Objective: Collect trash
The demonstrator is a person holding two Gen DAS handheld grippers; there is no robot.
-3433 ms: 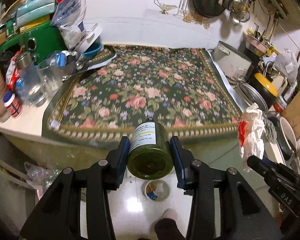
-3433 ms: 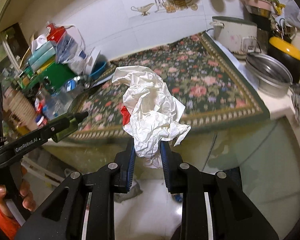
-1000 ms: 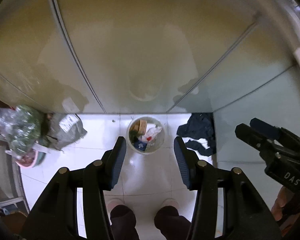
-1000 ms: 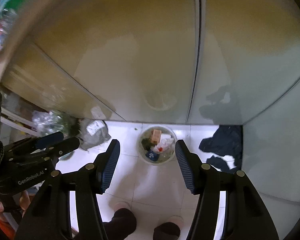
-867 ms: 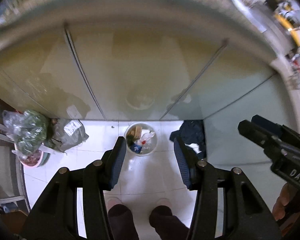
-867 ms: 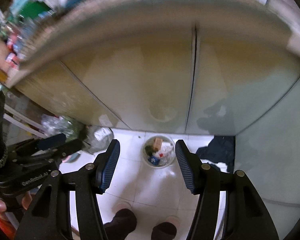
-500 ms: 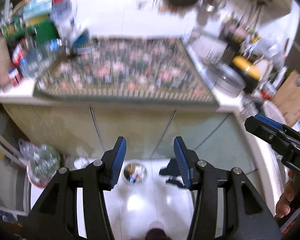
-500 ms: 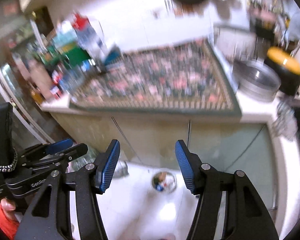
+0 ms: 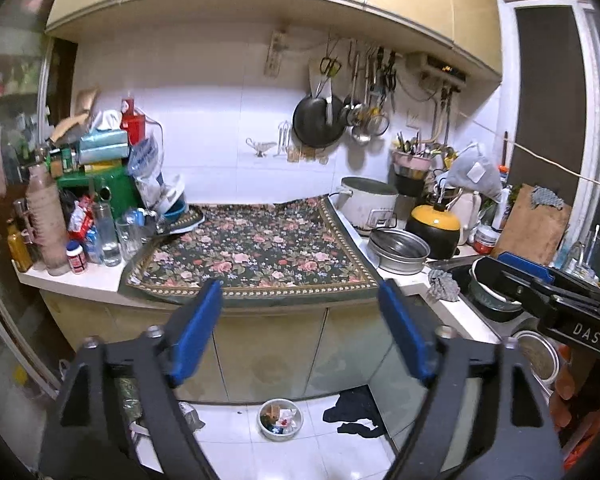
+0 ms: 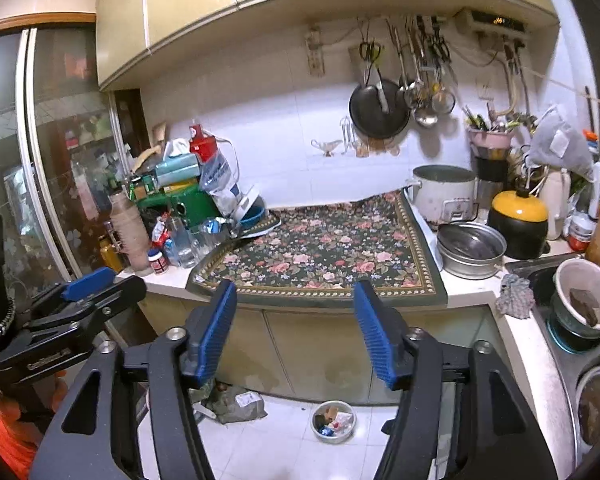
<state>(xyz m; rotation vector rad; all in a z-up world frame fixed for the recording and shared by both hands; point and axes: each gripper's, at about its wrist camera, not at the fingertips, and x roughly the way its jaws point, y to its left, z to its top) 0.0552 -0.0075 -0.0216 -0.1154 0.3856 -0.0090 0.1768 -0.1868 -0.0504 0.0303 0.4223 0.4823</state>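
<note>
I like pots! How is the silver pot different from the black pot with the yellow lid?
The silver pot is shiny metal; the black pot is dark. The silver pot is open, so you see inside; the black pot is covered by its yellow lid. The silver pot sits nearer the flowery mat; the black pot is farther right. Both stand upright on the counter.

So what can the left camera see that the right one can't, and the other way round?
Only the left view shows the dark doorway at far right and the whole wooden board. Only the right view shows the glass door at far left and the white bowl in the sink. Both show the floral cloth on the counter, the hanging pan, the steel pot and the bin of trash on the floor. Each also shows its own tool, left and right, opening with nothing between the pads.
</note>
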